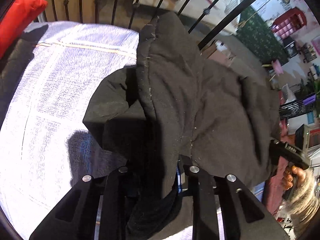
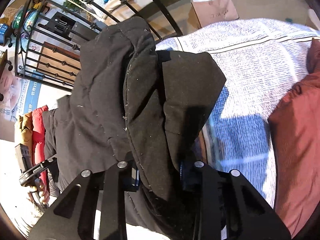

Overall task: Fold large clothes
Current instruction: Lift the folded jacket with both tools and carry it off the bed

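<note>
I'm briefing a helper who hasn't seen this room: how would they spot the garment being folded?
Find the pale blue-and-white bedspread by the black iron railing. The black padded garment hangs bunched above it. Unlike the red clothing nearby, it is black and lint-flecked.

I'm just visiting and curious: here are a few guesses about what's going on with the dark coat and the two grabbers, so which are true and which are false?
1. Both grabbers are clamped on the same black coat. True: the left gripper and the right gripper each pinch its fabric.
2. The coat lies flat on the bed. False: it is bunched and hangs lifted over the white-and-blue bedspread.
3. A red cushion sits at the bed's edge. True.
4. The grabbers are mounted on a robot arm. False: a person's hand holds the handle of the other one.
5. The coat is bright yellow. False: it is black.
</note>
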`<state>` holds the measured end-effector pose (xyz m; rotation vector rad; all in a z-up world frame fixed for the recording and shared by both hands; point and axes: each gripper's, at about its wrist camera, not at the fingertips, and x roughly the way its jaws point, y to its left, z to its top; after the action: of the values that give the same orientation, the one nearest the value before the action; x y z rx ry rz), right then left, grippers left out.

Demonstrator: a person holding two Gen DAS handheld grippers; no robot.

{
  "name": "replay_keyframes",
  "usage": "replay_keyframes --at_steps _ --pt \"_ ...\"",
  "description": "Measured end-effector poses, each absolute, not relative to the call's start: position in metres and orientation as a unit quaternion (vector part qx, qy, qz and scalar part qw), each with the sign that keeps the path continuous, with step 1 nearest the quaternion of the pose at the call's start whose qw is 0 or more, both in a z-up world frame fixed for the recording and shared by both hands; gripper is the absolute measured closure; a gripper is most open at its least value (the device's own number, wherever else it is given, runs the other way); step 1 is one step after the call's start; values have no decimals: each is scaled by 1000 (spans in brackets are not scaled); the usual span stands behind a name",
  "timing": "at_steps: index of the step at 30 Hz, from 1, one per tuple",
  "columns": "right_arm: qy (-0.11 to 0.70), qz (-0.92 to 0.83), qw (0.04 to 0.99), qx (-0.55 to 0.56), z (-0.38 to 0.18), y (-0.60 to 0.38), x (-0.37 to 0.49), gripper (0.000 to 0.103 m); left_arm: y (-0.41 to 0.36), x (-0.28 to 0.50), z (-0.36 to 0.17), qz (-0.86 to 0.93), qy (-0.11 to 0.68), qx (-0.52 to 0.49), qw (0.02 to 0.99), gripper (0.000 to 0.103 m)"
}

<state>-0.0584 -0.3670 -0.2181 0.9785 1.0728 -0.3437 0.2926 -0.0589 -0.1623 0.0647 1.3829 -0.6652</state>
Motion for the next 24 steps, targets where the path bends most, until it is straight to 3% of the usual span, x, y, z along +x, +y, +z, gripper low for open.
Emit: replay_keyframes --at_steps 9,17,24 --pt "466 -119 750 454 -152 -298 -124 77 -43 220 -107 -341 595 27 727 83" --pt "476 -127 716 494 -160 -241 -216 77 14 160 -122 -318 629 29 708 83" --pt "475 -136 735 464 -138 -224 -206 77 -2 167 -109 -334 614 51 713 83"
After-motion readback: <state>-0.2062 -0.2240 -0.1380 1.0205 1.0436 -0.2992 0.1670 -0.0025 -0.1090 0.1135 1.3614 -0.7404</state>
